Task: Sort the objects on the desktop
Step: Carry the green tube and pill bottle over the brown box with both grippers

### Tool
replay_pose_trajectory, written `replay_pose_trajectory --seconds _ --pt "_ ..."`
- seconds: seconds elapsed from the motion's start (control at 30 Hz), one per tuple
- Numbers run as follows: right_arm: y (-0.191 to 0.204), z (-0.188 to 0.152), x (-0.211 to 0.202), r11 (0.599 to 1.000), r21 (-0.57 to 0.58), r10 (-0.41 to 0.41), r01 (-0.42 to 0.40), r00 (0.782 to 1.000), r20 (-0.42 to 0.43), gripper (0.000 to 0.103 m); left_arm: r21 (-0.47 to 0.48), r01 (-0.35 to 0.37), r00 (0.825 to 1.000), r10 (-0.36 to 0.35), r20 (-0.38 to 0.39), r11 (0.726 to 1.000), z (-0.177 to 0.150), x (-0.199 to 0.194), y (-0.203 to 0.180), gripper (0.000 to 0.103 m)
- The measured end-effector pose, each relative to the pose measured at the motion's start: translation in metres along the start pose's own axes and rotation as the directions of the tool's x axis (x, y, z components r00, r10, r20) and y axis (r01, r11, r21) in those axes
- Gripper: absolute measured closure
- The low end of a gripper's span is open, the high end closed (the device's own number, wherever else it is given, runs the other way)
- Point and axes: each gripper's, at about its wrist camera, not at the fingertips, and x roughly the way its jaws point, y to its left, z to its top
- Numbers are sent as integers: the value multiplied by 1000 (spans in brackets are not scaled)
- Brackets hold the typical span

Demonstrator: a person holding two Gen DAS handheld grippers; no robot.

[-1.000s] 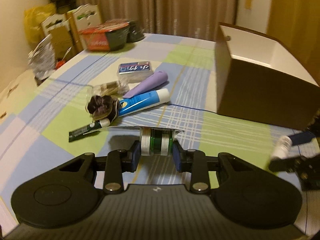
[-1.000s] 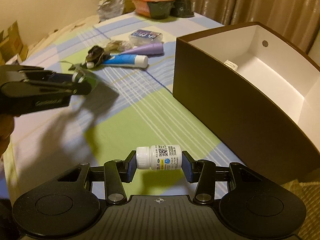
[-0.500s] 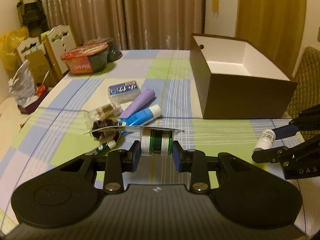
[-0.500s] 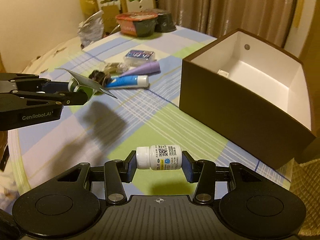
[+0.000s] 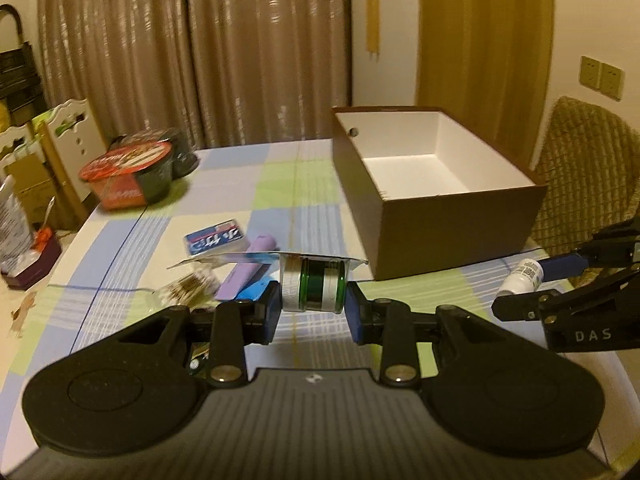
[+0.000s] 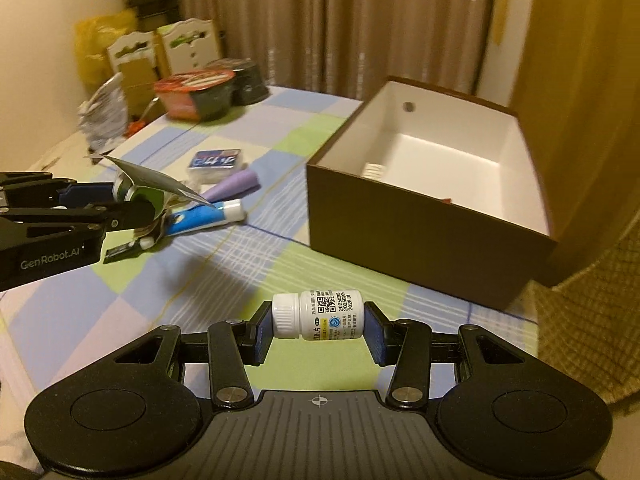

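Checked cloth in blue, green and white covers the surface [image 5: 304, 184] in the left wrist view, where the left gripper [image 5: 314, 307] has its jaws clenched on a small green jar [image 5: 314, 291] lying sideways between the blue pads, a silvery foil flap [image 5: 224, 259] sticking out from it to the left. Just beyond the jar, on the cloth, lie a purple tube [image 5: 250, 266], a blue pack [image 5: 215, 240] farther off, and a clear wrapped bundle [image 5: 188, 293] to the left. A brown box [image 5: 448, 224] with a white inside stands open at the far right, and a red-lidded bowl [image 5: 128, 176] sits at the far left. At the right edge the right gripper [image 5: 524, 286] comes in, grasping a white bottle [image 5: 524, 276] held above the near right part of the cloth. In the right wrist view the right gripper [image 6: 318, 330] holds the white bottle [image 6: 318, 315] sideways, cap to the left, its jaws closed on both ends, above the cloth and near the box's [image 6: 420, 228] closest corner; something small and white [image 6: 374, 169] lies inside the box, too small to tell apart. At the left the left gripper [image 6: 136, 200] holds the green jar [image 6: 150, 198] with its foil flap [image 6: 160, 179] raised, above a blue-and-white tube [image 6: 208, 218], the purple tube [image 6: 234, 184] and the blue pack [image 6: 214, 162]; a dark sachet [image 6: 124, 250] lies nearer.
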Motion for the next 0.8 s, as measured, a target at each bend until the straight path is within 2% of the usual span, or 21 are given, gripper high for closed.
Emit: replay_pose_trajectory --seconds 0.2,0.8 --pt "4 -1 -17 996 50 -70 70 998 3 57 28 57 998 -57 11 998 8 -1 0 74" --pt "22 0 -50 975 139 -184 176 982 47 57 79 172 985 -174 17 982 20 -6 4 74"
